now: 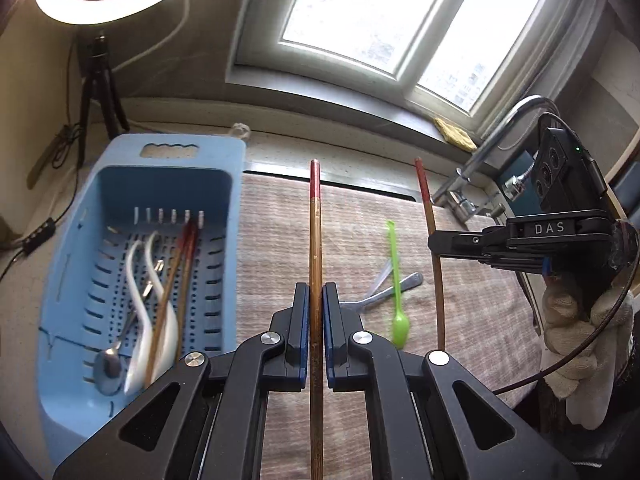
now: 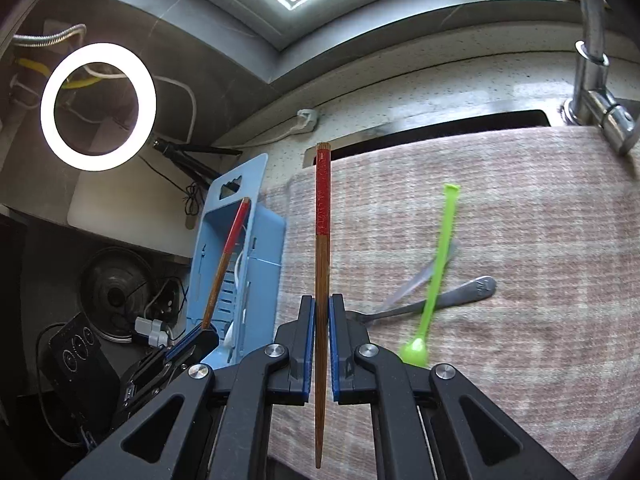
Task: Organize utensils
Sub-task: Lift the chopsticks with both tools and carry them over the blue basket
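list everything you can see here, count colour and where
chopstick in left claw: 1, brown with red top, upright
chopstick in right claw: 1, brown with red top, upright
basket: 1, light blue, left of the cloth
chopsticks in basket: 2, brown and red
white spoons: 2, in basket
metal spoon in basket: 1, silver
green spoon: 1, on cloth, across the metal utensil
metal utensil: 1, silver, on cloth
cloth: 1, pinkish checked, covering the counter
faucet: 1, chrome, far right
ring light: 1, white, lit
left claw: black, shut on chopstick
right claw: black, shut on chopstick
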### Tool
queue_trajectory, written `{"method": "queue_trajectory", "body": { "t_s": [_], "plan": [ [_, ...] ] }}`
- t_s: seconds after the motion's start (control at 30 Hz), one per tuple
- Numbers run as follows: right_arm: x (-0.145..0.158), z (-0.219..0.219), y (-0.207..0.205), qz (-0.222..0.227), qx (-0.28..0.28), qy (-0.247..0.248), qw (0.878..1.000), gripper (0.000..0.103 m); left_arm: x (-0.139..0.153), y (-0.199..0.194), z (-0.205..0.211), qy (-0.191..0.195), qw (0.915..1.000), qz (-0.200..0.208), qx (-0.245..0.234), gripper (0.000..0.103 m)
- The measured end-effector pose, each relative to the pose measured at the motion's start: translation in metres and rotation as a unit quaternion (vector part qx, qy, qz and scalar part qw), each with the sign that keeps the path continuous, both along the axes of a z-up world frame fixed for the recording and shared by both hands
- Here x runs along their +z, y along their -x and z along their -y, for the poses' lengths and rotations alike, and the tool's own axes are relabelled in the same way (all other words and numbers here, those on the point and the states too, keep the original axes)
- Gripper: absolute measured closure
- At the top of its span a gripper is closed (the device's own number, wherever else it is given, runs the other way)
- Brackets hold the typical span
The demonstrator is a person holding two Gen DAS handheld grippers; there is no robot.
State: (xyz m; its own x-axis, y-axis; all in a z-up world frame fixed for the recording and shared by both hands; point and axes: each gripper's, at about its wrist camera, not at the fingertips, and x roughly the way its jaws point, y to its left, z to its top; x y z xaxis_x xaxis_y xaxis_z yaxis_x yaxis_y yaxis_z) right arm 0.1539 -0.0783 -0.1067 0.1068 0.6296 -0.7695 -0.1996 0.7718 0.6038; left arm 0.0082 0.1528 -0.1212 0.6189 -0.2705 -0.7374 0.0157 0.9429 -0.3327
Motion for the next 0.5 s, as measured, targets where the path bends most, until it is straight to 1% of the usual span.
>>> {"method": "queue_trajectory", "body": {
  "t_s": [0.13, 0.27, 0.4, 0.5],
  "plan": [
    [0.006, -0.047, -0.002, 0.004, 0.026, -0.011, 1.000, 0.097, -0.004, 0.008, -0.034, -0.008, 0.9994, -0.001, 0.032, 0.098],
    [0.007, -0.093, -0.004, 0.007, 0.050, -0.015, 0.999, 0.097, -0.012, 0.007, -0.063, -0.005, 0.9981, -0.007, 0.061, 0.098],
    [-0.003, -0.131, -0.010, 0.001, 0.065, -0.012, 0.998, 0.097, -0.024, 0.004, -0.080, -0.007, 0.9964, -0.020, 0.082, 0.098],
    [-0.015, -0.153, -0.012, -0.005, 0.080, -0.003, 0.997, 0.097, -0.029, 0.000, -0.090, -0.024, 0.9948, -0.030, 0.095, 0.098]
  ]
}}
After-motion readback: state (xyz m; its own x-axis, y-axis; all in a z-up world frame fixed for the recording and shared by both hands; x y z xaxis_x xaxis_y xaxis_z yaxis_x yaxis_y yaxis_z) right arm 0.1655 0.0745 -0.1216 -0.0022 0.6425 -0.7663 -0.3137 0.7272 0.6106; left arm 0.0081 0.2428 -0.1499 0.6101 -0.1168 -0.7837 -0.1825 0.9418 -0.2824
